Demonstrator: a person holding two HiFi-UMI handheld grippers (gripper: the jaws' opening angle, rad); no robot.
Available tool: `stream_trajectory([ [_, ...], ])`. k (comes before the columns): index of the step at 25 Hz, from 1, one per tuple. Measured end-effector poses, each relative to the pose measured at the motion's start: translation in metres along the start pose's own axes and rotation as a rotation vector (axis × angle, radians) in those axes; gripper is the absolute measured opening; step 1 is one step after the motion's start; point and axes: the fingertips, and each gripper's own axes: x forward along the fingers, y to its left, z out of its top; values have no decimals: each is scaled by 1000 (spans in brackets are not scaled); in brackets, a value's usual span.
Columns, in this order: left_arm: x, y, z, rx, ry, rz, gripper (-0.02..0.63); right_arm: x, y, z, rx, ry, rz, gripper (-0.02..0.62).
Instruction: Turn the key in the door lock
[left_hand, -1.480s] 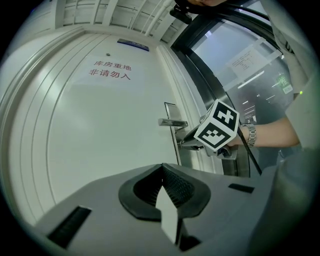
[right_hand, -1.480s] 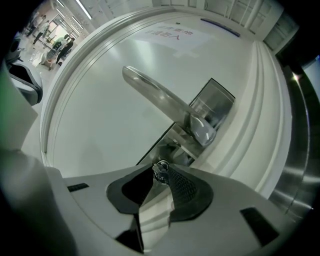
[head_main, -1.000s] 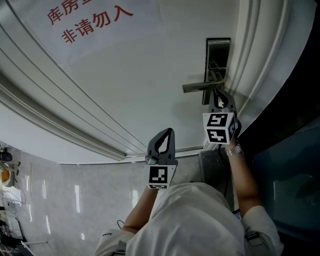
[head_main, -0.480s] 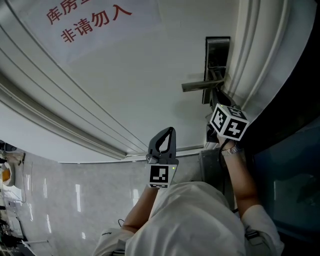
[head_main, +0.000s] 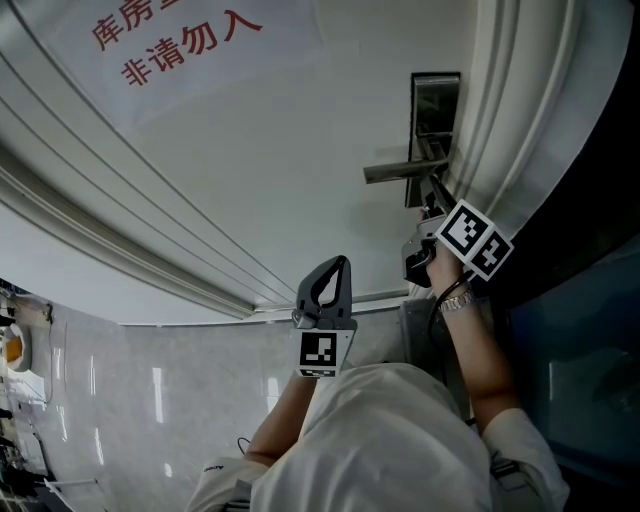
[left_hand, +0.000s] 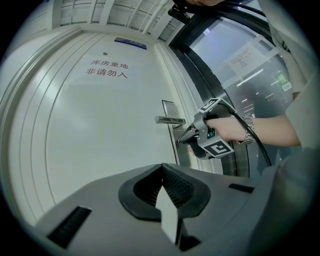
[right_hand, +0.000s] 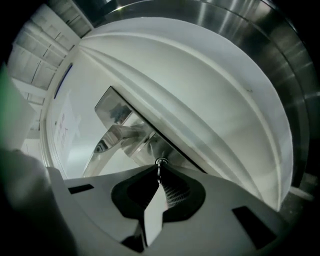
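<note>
A steel lock plate (head_main: 436, 105) with a lever handle (head_main: 400, 171) sits near the white door's (head_main: 260, 170) right edge. Just below the handle, my right gripper (head_main: 430, 206) points at the plate, rolled over so its marker cube (head_main: 474, 240) tilts to the right. In the right gripper view its jaws (right_hand: 159, 171) are shut on the small metal key (right_hand: 160, 162) that sticks out of the lock under the handle (right_hand: 107, 142). The left gripper view shows those tips at the lock (left_hand: 181, 142). My left gripper (head_main: 327, 288) hangs shut with nothing in it, well back from the door.
A paper sign with red characters (head_main: 180, 45) is stuck on the door at upper left. Curved door-frame moulding (head_main: 520, 120) and a dark glass panel (head_main: 585, 340) lie right of the lock. The person's white-clad head and shoulders (head_main: 380, 440) fill the bottom.
My right gripper has rolled clockwise on the key, and its marker cube has swung from facing the camera to tilted right. The left gripper has stayed put.
</note>
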Motion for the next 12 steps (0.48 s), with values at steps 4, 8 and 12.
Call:
stream_trajectory([
  [4, -2, 1, -2, -1, 4, 10, 9, 0, -2, 0, 182, -24, 29, 15],
  [8, -4, 6, -2, -3, 4, 27, 9, 0, -2, 0, 265, -38, 38, 15],
  [12, -6, 6, -2, 1, 5, 33, 9, -1, -3, 0, 308, -49, 40, 16],
])
